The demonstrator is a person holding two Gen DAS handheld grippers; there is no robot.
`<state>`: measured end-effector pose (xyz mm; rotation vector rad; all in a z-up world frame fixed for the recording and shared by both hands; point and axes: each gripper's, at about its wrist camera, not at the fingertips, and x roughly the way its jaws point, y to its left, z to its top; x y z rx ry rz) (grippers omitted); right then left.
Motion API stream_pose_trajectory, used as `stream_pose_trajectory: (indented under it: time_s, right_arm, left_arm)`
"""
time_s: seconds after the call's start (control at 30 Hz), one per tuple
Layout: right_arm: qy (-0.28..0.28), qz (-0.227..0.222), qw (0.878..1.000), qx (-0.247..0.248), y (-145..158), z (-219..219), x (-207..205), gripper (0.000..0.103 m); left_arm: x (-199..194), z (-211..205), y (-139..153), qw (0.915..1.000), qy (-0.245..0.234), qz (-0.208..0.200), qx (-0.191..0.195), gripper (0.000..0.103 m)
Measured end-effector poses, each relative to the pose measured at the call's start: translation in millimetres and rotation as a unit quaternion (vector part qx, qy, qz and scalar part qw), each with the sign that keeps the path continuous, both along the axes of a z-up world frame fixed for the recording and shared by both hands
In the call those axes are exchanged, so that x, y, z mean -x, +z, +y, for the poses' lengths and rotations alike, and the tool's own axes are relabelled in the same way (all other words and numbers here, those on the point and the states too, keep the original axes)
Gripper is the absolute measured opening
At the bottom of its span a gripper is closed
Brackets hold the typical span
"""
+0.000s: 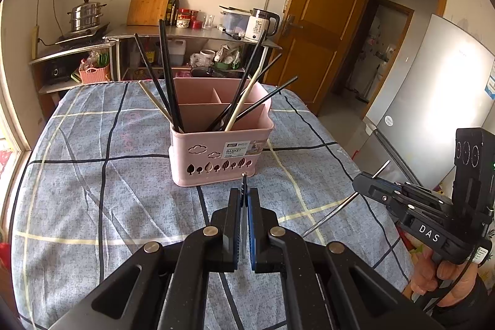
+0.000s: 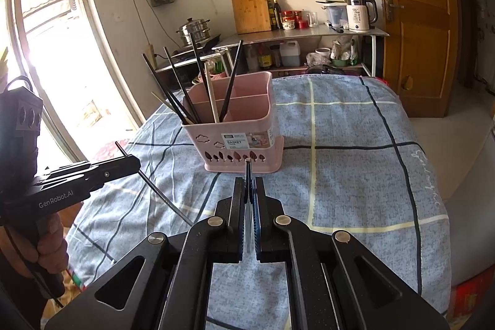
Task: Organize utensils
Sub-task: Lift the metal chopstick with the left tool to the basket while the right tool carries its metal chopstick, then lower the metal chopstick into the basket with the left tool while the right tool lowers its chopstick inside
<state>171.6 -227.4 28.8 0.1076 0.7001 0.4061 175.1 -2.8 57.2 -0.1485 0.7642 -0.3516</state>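
Observation:
A pink basket (image 1: 216,150) (image 2: 241,141) with compartments stands mid-table on the blue checked cloth. Several black chopsticks (image 1: 168,76) and a pale one (image 1: 244,96) lean in its near compartments. My left gripper (image 1: 244,190) (image 2: 133,164) is shut on a thin metal chopstick (image 2: 161,194), which slants down toward the cloth. In the left wrist view that chopstick shows end-on (image 1: 244,207) between the pads. My right gripper (image 2: 248,180) (image 1: 359,180) is shut on a second metal chopstick (image 1: 334,211). Both grippers hover in front of the basket, above the cloth.
The table (image 2: 355,175) drops off at the right. Behind it a metal shelf (image 1: 191,34) carries a kettle (image 1: 261,23), jars and a cutting board (image 1: 150,0). Around the table are a wooden door (image 1: 321,20), a fridge (image 1: 433,101) and a bright window (image 2: 52,51).

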Motion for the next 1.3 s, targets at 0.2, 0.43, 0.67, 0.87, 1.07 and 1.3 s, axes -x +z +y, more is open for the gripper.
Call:
stream_pose_trajectory:
  time_s: [0.2, 0.43, 0.67, 0.87, 1.07, 1.3]
  right_arm:
    - [0.005, -0.011, 1.0, -0.008, 11, 5, -3, 0.005]
    - [0.022, -0.025, 0.999, -0.011, 25, 25, -16, 0.005]
    - [0.04, -0.052, 0.998, -0.012, 51, 51, -37, 0.005]
    - [0.032, -0.076, 0.996, -0.035, 72, 58, -60, 0.004]
    - [0.022, -0.088, 0.995, -0.045, 79, 64, -79, 0.004]
    - [0.012, -0.08, 0.995, -0.057, 70, 66, -101, 0.004]
  left_arm:
    - [1, 10, 15, 0.9999, 0.005, -0.012, 0.005, 0.004]
    - [-16, 30, 33, 0.9995, 0.022, -0.021, 0.007, 0.004]
    - [-35, 44, 63, 0.9985, 0.033, -0.042, 0.012, 0.004]
    - [-61, 49, 90, 0.997, 0.041, -0.064, 0.015, 0.004]
    - [-88, 50, 100, 0.9963, 0.049, -0.068, 0.017, 0.004]
    - [-113, 53, 95, 0.9963, 0.054, -0.064, 0.02, 0.004]
